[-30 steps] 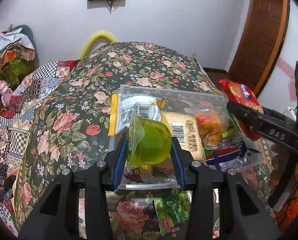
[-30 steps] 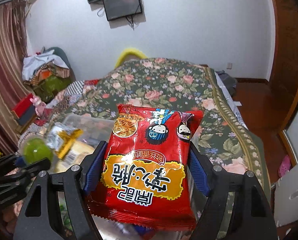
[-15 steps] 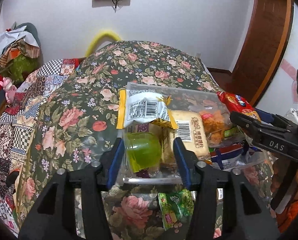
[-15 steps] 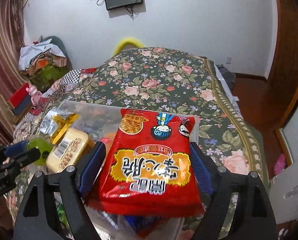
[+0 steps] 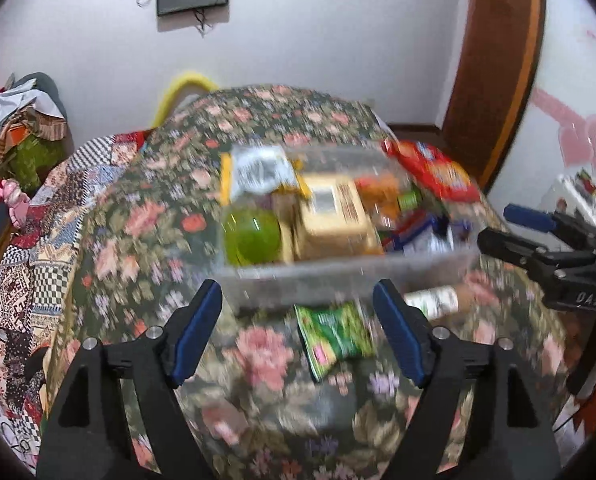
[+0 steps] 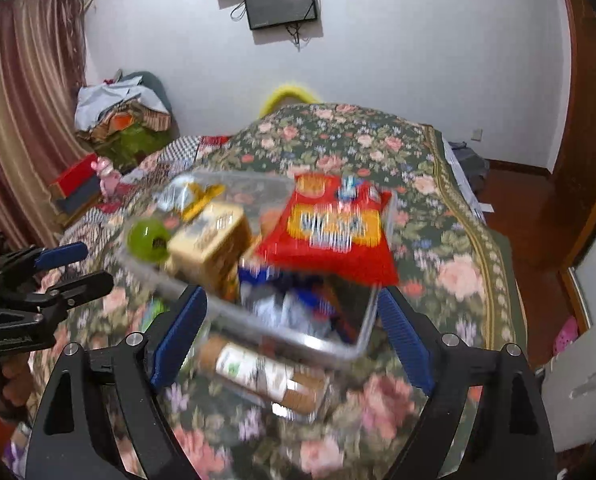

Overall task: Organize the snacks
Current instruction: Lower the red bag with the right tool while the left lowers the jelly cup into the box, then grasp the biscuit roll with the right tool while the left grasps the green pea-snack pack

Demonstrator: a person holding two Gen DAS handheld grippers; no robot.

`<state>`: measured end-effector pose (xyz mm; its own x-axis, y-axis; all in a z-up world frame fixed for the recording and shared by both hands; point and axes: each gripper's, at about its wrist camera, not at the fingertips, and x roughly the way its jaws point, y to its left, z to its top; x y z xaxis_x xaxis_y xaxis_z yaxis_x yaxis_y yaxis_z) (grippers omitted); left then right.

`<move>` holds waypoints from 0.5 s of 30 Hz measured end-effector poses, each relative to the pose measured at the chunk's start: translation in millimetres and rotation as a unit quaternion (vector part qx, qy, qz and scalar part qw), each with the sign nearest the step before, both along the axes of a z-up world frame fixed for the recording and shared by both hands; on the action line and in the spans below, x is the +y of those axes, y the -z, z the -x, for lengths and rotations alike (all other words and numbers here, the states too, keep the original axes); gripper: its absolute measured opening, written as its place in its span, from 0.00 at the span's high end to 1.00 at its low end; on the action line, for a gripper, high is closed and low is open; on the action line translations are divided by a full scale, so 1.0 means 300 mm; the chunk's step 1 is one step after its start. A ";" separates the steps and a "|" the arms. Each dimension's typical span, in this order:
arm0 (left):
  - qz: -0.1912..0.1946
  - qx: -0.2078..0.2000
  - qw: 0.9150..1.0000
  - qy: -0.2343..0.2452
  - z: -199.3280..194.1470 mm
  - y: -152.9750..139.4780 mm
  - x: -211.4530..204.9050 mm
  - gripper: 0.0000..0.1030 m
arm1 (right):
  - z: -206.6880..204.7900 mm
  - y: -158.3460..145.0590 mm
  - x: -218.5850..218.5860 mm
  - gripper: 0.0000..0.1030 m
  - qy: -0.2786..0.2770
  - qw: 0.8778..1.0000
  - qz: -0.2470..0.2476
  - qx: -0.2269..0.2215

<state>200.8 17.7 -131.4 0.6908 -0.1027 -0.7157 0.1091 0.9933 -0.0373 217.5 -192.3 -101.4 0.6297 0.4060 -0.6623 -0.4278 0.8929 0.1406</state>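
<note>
- Both of my grippers have let go and pulled back from the clear plastic box [image 5: 350,280] since a second ago.
- Back then my left gripper [image 5: 298,332] pinched the green jelly cup [image 5: 252,234]. Now the cup sits inside the box, at its left end.
- Its jaws have just been opening. They are spread wide and nothing is between them, only the flowery bedspread [image 5: 258,360] below.
- Back then my right gripper [image 6: 294,340] pinched the red snack bag [image 6: 330,232]. Now the bag lies on top of the other snacks, at the right end of the box.
- Its jaws have just been opening too. They are spread wide and pinch nothing. The near corner of the box shows between them, but the pads do not touch it.
- Next to the green cup in the box is a tan snack pack [image 5: 332,216]. Behind that is a yellow and silver pack [image 5: 258,172].
- A small green packet [image 5: 334,338] lies on the bedspread, just in front of the box, not inside it.
- A roll of biscuits [image 6: 266,376] also lies on the bedspread, just beside the box, near my right gripper.
- Both pictures are blurry, so I cannot read the small snacks in the middle of the box.
</note>
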 end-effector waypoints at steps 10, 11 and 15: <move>-0.010 0.062 0.998 -0.010 -0.052 0.197 -0.028 0.39 | 0.025 0.186 0.032 0.17 -0.029 0.997 0.034 0.064; 0.000 0.072 0.997 -0.009 -0.065 0.211 -0.025 0.44 | 0.026 0.191 0.038 0.17 -0.029 0.997 0.032 0.068; 0.045 0.083 0.995 -0.005 -0.086 0.238 -0.005 0.68 | -0.007 0.215 0.077 0.16 -0.035 0.996 0.029 0.075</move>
